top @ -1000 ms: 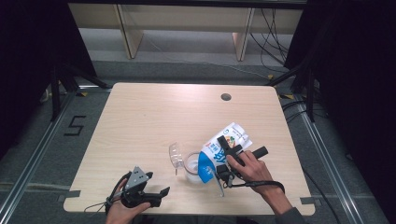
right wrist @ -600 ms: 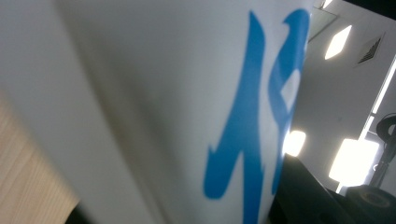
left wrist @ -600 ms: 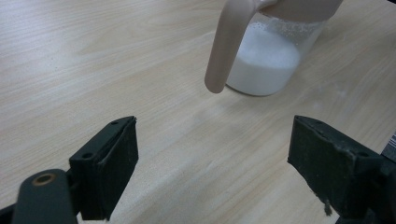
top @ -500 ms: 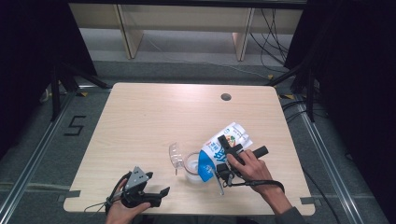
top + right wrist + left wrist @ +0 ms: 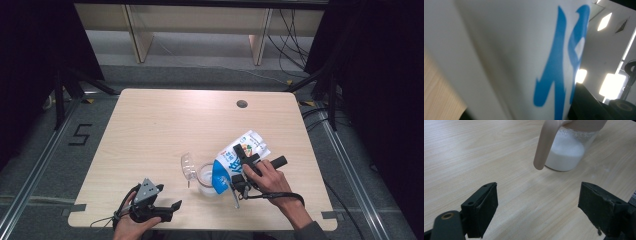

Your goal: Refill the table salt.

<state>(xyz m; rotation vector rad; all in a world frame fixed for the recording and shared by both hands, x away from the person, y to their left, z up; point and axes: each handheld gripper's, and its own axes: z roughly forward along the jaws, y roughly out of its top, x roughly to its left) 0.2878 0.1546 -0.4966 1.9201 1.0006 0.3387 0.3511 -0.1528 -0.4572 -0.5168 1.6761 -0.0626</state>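
Pouring is the step in hand: the right hand-held gripper (image 5: 243,167) clamps a blue-and-white milk pouch (image 5: 239,159), tilted with its lower end over a clear measuring jug (image 5: 204,176) near the front of the counter (image 5: 150,130). In the left gripper view the jug (image 5: 567,150) holds white liquid low down. The left hand-held gripper (image 5: 167,209) rests near the counter's front edge, jaws wide, holding nothing. Next, I judge, the pouch needs a steady tilt, then righting without dripping.
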